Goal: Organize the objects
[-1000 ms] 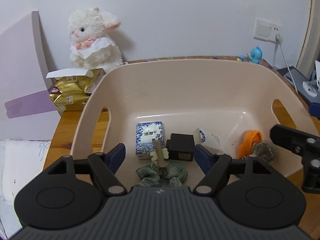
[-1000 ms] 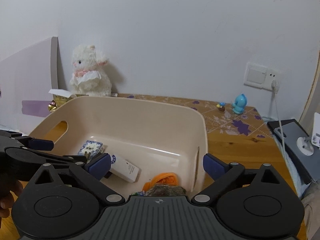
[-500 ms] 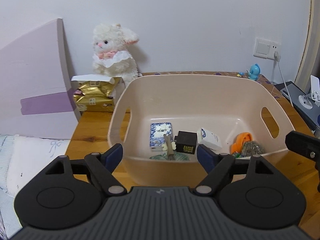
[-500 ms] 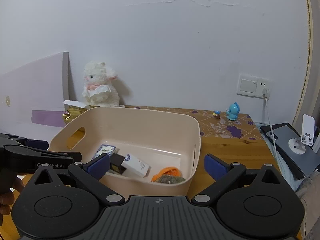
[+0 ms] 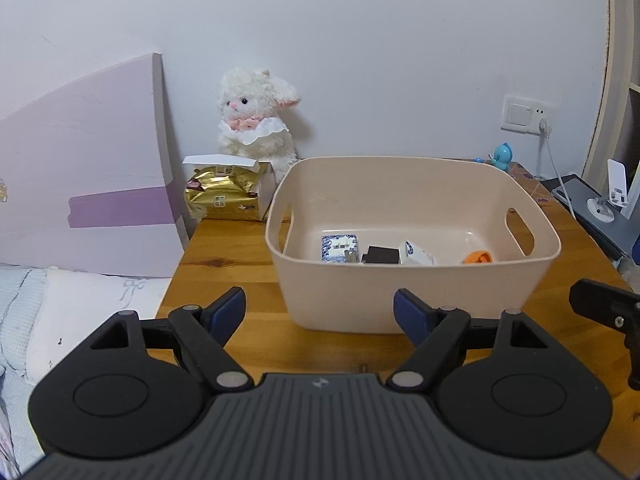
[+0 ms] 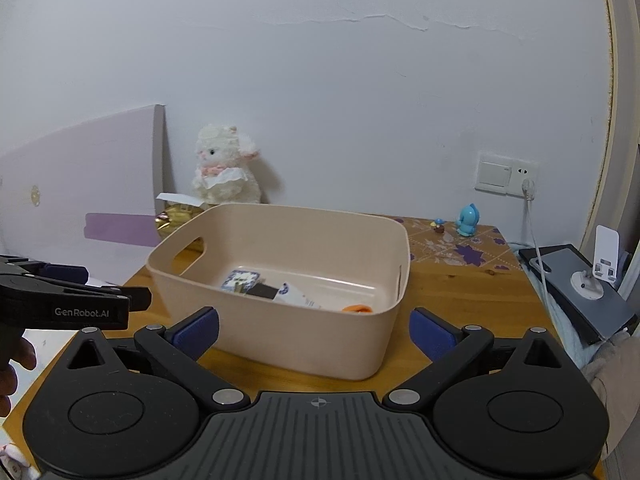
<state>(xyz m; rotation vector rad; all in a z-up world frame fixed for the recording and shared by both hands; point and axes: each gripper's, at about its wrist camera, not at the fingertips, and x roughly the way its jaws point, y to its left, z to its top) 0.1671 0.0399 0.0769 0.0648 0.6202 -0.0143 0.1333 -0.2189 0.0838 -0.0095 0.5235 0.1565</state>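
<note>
From the left wrist camera, the left gripper (image 5: 319,309) hangs with its jaws spread wide and nothing between them. Straight ahead of it, just past the fingertips, stands the beige bin (image 5: 412,300) on the wooden table (image 5: 224,252). Inside the bin, seen over the near wall, lie a blue patterned box (image 5: 338,247), a black box (image 5: 381,255), a white box (image 5: 416,253) and an orange thing (image 5: 477,258). No loose item shows on the bare table around the bin, so I judge the sorting to be at or near its end; little seems left beyond drawing back. Ahead and to the left sit a gold packet (image 5: 224,197) and a plush rabbit (image 5: 255,122), which look like standing furniture of the table rather than things to gather.

From the right wrist camera, the right gripper (image 6: 314,332) is likewise spread wide and empty, with the bin just ahead and slightly left of it. This view adds what the other lacks: the left gripper from the side, off to the left, with part of a hand (image 6: 14,364) beneath it, and the far right stretch of table with its patterned mat (image 6: 456,246) in full, where a blue figurine (image 6: 467,221) stands. It shows less of the bin's contents; the near wall hides most of the orange thing. The left view alone shows the bin's right handle slot and the gold packet plainly.
</note>
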